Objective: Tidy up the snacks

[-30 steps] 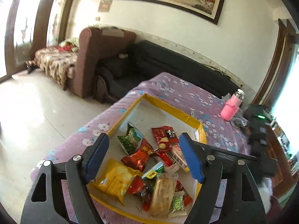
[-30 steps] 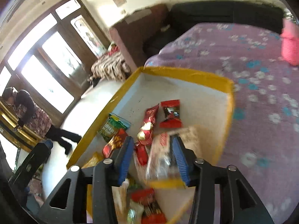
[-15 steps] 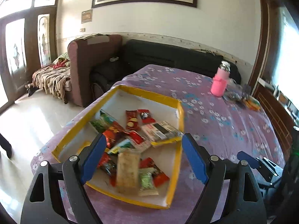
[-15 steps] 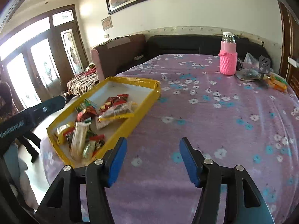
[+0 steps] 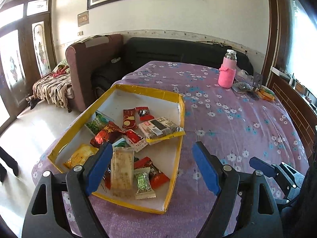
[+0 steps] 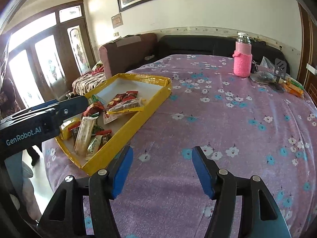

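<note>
The left gripper (image 5: 152,164) hung with its blue fingers spread wide and nothing between them, above the near right part of the tray (image 5: 179,154). The right gripper (image 6: 161,169) was likewise open and empty, over bare tablecloth (image 6: 227,123) just to the right of the tray's near corner. The tray, a shallow white box with yellow edges, sat on the left side of the table, its left rim close to the table's left edge and its near rim close to the front edge. All the snacks lay inside it. A long pale bar (image 5: 121,171) lay near the front rim, with a green and white sweet (image 5: 143,182) just beside it on the right and a red packet (image 5: 153,171) partly under both. A yellow packet (image 5: 80,156) lay in the near left corner. In the middle were a red and gold packet (image 5: 106,134) and a green packet (image 5: 97,123), and beyond them two small red packets (image 5: 129,119). A clear-wrapped cake (image 5: 158,128) rested against the right wall, its yellow end reaching over the rim. The far third of the tray floor was bare white. To the right of the tray the flowered cloth lay open across most of the table. A pink-sleeved bottle (image 6: 242,59) stood near the far right edge, with a small heap of odds and ends (image 6: 277,81) beside it. A brown armchair (image 5: 93,63) and a black sofa (image 5: 178,51) stood past the far edge.
</note>
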{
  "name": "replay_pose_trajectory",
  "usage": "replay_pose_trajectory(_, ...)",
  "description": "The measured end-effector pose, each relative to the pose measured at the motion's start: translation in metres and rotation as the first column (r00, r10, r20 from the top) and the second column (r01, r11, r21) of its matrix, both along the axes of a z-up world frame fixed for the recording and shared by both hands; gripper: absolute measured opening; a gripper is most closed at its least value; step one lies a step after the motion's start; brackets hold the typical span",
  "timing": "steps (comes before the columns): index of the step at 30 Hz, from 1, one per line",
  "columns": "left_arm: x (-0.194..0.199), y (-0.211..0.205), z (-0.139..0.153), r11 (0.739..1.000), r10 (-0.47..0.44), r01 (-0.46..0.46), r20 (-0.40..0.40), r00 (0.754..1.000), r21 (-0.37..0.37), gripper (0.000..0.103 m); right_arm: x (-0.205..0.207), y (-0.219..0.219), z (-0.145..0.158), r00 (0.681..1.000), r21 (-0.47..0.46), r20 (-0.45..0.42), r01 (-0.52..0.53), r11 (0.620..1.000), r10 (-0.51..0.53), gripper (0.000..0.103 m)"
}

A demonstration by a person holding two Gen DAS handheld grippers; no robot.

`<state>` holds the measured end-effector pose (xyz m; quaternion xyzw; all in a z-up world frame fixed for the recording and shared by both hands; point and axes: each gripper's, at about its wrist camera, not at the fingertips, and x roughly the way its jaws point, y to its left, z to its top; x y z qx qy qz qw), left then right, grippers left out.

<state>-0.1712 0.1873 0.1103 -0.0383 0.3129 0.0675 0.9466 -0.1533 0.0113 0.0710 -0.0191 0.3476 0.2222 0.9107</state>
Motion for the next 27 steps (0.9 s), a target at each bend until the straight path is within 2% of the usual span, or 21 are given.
replay_pose_trajectory(22,0.000,0.014,-0.011,1.000,0.023,-0.023,-0.027,0.999,-0.001,0.084,-0.007,0.036,-0.012,0.998,-0.048,-0.042,-0.043,0.998,0.041,0.065)
replay_pose_trajectory(27,-0.001,0.022,-0.012,0.998,0.058,-0.058,-0.028,0.998,-0.008,0.084,-0.011,0.046,-0.003,0.998,-0.078,0.000,-0.057,0.995,0.058,0.066)
